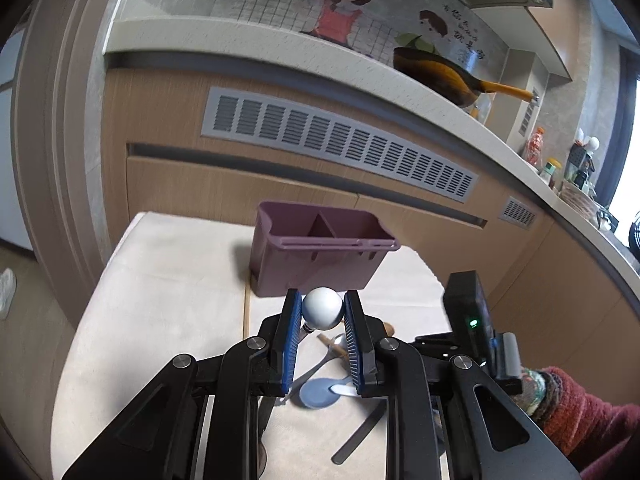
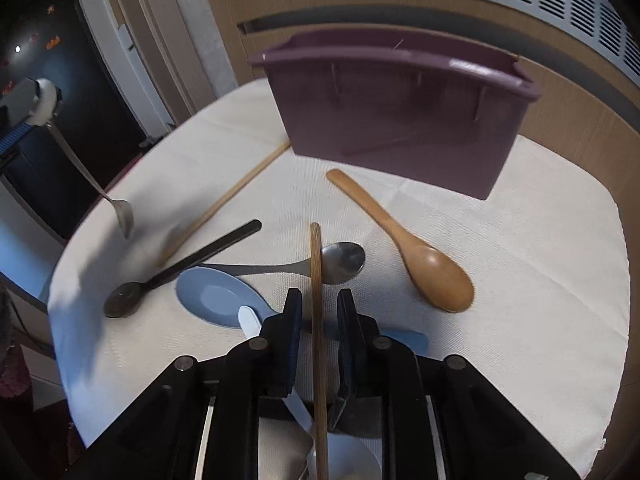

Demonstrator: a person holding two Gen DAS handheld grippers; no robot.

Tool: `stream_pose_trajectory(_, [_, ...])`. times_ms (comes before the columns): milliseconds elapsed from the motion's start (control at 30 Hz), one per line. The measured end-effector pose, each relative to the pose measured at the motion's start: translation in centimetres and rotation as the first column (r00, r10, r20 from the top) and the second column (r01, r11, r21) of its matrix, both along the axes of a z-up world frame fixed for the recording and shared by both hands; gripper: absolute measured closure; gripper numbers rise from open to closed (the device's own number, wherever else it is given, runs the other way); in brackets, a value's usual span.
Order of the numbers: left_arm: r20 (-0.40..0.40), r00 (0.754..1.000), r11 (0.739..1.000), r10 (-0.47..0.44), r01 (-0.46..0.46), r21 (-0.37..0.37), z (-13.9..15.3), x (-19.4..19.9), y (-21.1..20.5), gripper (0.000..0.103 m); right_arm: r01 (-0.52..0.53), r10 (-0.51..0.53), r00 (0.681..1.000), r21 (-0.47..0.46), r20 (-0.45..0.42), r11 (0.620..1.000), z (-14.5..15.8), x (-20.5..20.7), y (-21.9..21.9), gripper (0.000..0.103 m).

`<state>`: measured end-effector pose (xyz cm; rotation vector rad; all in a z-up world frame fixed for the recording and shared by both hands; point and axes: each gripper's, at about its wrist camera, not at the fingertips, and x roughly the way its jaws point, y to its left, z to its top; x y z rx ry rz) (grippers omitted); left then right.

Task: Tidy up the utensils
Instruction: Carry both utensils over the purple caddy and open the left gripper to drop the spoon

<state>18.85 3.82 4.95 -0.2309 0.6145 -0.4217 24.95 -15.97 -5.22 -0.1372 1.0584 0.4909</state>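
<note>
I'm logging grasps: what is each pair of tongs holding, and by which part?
Left tongs: metal spoon, by its white ball handle end. Right tongs: chopstick between them, grip unclear.

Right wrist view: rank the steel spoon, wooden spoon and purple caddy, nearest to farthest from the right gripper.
1. Steel spoon, bowl just ahead of the right gripper.
2. Wooden spoon, ahead to the right.
3. Purple caddy, at the table's far edge.
</note>
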Motion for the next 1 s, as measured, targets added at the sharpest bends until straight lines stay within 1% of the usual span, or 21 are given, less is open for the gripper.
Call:
stream_pose_trajectory(67, [-0.021, 1.000, 1.000, 0.007, -0.008, -0.012, -0.6, 0.3, 0.3, 0.081, 0.006, -0.006, 1.000, -0.041, 0.001, 0.999, -0.8, 0.6, 0.8, 0.084])
stream_pose_trajectory(133, [-0.039, 0.999, 1.000, 0.013, -0.013, -0.022, -1.2, 0.6, 0.7, 0.081, 0.024, -0.024, 1.000, -0.053, 0.008, 0.998, -1.1, 0.9, 1.1, 0.083])
stream_pose_trajectory(267, [-0.064, 0.998, 0.999, 0.021, -0.023, -0.040, -1.9, 0.8, 1.2, 0.081, 0.037, -0.038, 0.999, -0.036, -0.022, 0.999, -1.1, 0.9, 1.0, 0.076])
stream_pose_trajectory(367, [-0.079, 0.997, 0.998, 0.024, -0.028, -0.053, -2.3, 1.0, 1.4, 0.081, 0.075, -0.074, 0.995, 0.027, -0.061, 0.997, -1.3, 1.4, 0.4, 0.074])
stream_pose_trajectory(400, [-0.081, 0.996, 0.998, 0.025, -0.029, -0.054, -2.4, 1.0, 1.5, 0.081, 0.076, -0.074, 0.995, 0.028, -0.071, 0.997, -1.3, 1.5, 0.4, 0.074])
stream_pose_trajectory(433, [-0.082, 0.996, 0.998, 0.027, -0.031, -0.053, -2.4, 1.0, 1.5, 0.081, 0.055, -0.054, 0.995, 0.010, -0.082, 0.998, -1.4, 1.8, 0.8, 0.073])
stream_pose_trajectory(467, [-0.082, 0.996, 0.998, 0.028, -0.032, -0.053, -2.4, 0.9, 1.5, 0.081, 0.033, -0.034, 0.996, -0.011, -0.087, 0.999, -1.3, 2.1, 1.2, 0.073])
stream_pose_trajectory(500, [-0.082, 0.996, 0.998, 0.029, -0.034, -0.053, -2.4, 0.9, 1.5, 0.081, 0.034, -0.035, 0.995, -0.013, -0.089, 0.999, -1.3, 2.1, 1.2, 0.074])
stream_pose_trajectory(533, [-0.081, 0.996, 0.998, 0.031, -0.036, -0.053, -2.4, 0.8, 1.6, 0.081, 0.043, -0.044, 0.996, -0.018, -0.083, 0.999, -1.3, 1.9, 1.2, 0.080])
stream_pose_trajectory(567, [-0.079, 0.996, 0.998, 0.031, -0.035, -0.054, -2.4, 0.9, 1.6, 0.081, 0.053, -0.056, 0.997, -0.049, -0.057, 0.997, -1.2, 1.6, 1.2, 0.096])
stream_pose_trajectory(600, [-0.078, 0.996, 0.998, 0.032, -0.036, -0.056, -2.4, 0.9, 1.6, 0.081, 0.061, -0.063, 0.998, -0.097, -0.016, 0.993, -1.2, 1.3, 1.3, 0.097])
stream_pose_trajectory(633, [-0.075, 0.997, 0.998, 0.031, -0.035, -0.057, -2.3, 0.8, 1.6, 0.081, 0.057, -0.058, 0.998, -0.094, -0.009, 0.994, -1.1, 1.2, 1.3, 0.097])
stream_pose_trajectory(700, [-0.063, 0.998, 0.998, 0.031, -0.034, -0.053, -2.0, 0.7, 1.4, 0.081, 0.064, -0.064, 0.998, -0.044, -0.008, 0.997, -0.7, 0.7, 0.6, 0.097])
stream_pose_trajectory(733, [-0.053, 0.998, 0.998, 0.030, -0.033, -0.051, -1.7, 0.6, 1.2, 0.081, 0.069, -0.069, 0.998, -0.016, 0.005, 0.997, -0.1, 0.3, 0.0, 0.097])
stream_pose_trajectory(833, [-0.020, 0.999, 0.997, 0.026, -0.027, -0.069, -0.7, 0.5, 0.7, 0.081, 0.093, -0.096, 0.992, 0.038, 0.087, 0.995, 2.5, -1.2, -1.6, 0.097])
stream_pose_trajectory(900, [0.005, 1.000, 0.995, 0.022, -0.022, -0.095, 0.7, 0.8, 0.3, 0.081, 0.112, -0.124, 0.982, 0.092, 0.143, 0.989, 5.0, -2.0, -2.8, 0.097])
stream_pose_trajectory(933, [0.019, 1.000, 0.993, 0.016, -0.014, -0.113, 1.6, 1.1, 0.1, 0.081, 0.125, -0.147, 0.971, 0.121, 0.189, 0.985, 6.8, -2.5, -3.4, 0.097])
stream_pose_trajectory(967, [0.042, 0.999, 0.991, 0.007, -0.002, -0.137, 2.9, 1.6, -0.1, 0.081, 0.133, -0.167, 0.955, 0.152, 0.244, 0.979, 8.7, -2.8, -4.0, 0.097])
stream_pose_trajectory(1000, [0.071, 0.997, 0.987, 0.002, 0.009, -0.159, 4.3, 2.1, -0.3, 0.081, 0.137, -0.190, 0.933, 0.185, 0.306, 0.973, 10.8, -3.0, -4.4, 0.097])
